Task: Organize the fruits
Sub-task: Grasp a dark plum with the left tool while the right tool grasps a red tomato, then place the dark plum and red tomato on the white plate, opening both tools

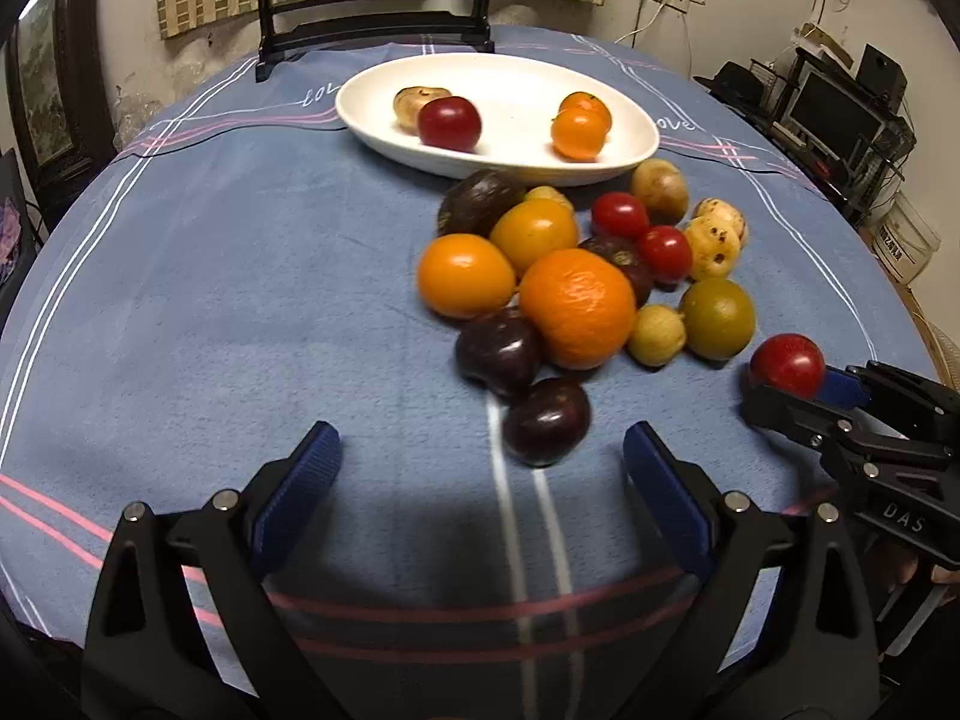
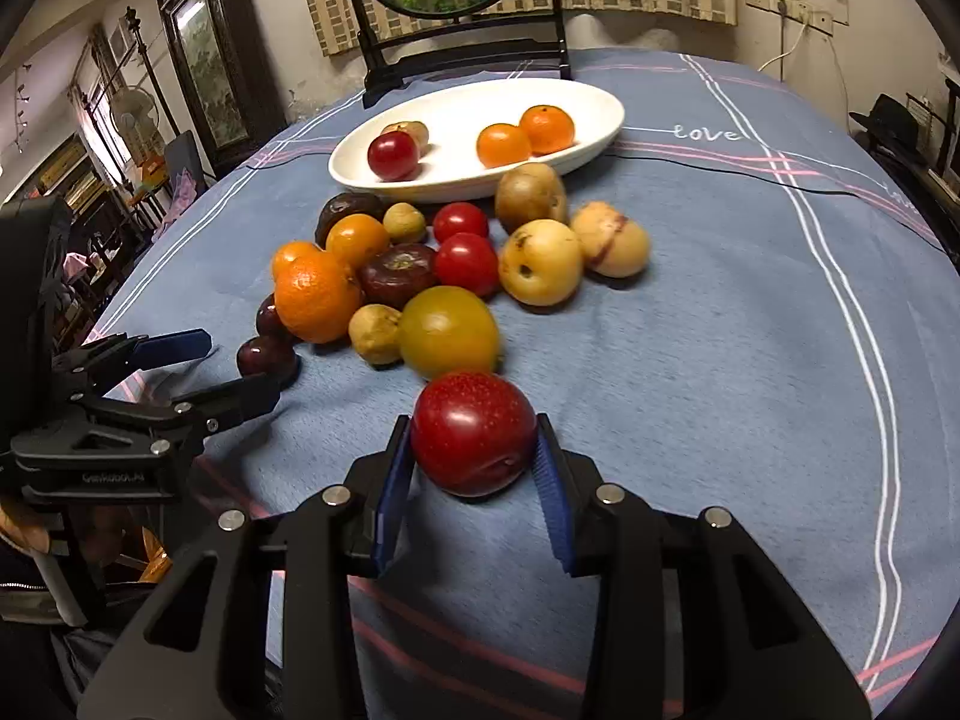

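Observation:
My right gripper point(image 2: 474, 426) is shut on a red plum point(image 2: 473, 432), its blue pads pressing both sides just above the blue tablecloth; the left wrist view shows this plum point(image 1: 787, 365) at the right. My left gripper point(image 1: 480, 438) is open, and a dark plum point(image 1: 546, 429) lies just ahead of its fingertips, untouched. A pile of oranges, tomatoes, plums and yellow fruits point(image 1: 576, 306) sits mid-table. Behind it, a white oval dish point(image 1: 510, 162) holds a red plum, a brown fruit and two small oranges.
A black stand with a round framed screen point(image 1: 372, 30) rises at the table's far edge, right behind the dish. Bare blue cloth point(image 1: 210, 300) stretches left of the pile and on its right point(image 2: 720, 330). Shelves with a monitor point(image 1: 834, 114) stand beyond the table's right edge.

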{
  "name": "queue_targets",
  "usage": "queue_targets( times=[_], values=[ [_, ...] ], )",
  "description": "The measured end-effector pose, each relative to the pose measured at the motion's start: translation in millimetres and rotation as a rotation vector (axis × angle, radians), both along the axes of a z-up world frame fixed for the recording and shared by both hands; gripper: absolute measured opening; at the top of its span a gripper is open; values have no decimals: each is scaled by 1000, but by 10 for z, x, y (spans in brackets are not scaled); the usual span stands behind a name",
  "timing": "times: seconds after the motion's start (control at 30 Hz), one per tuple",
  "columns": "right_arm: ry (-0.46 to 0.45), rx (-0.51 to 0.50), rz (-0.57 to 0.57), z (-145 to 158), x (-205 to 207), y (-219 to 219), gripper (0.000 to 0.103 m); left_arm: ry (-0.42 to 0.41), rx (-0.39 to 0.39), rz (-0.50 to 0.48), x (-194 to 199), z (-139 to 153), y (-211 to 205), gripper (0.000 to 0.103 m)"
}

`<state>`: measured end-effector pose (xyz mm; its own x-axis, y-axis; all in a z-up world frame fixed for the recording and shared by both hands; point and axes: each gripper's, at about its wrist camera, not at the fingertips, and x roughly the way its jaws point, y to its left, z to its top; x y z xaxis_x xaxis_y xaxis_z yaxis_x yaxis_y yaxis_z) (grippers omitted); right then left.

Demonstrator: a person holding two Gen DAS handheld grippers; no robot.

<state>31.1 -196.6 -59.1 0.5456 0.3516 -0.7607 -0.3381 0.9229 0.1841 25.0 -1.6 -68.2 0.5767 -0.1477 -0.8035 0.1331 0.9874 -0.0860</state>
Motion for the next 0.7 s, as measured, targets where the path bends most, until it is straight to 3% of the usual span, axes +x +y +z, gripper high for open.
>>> queue_targets(
  times=[0.2, 0.3, 0.47, 0.7],
  values=[
    [-16, 14, -8, 25, -58, -103, 40, -2, 63, -9, 70, -63, -125, 90],
    [-17, 15, -7, 21, -59, -123, 40, -20, 90, -7, 85, -51, -149, 76],
    [-16, 17, -10, 19, -65, -129, 40, -31, 84, -45, 62, -8, -162, 35],
    [-27, 10, -16, 54, -90, -126, 40, -12, 63, -91, -13, 44, -138, 29]
  ],
)
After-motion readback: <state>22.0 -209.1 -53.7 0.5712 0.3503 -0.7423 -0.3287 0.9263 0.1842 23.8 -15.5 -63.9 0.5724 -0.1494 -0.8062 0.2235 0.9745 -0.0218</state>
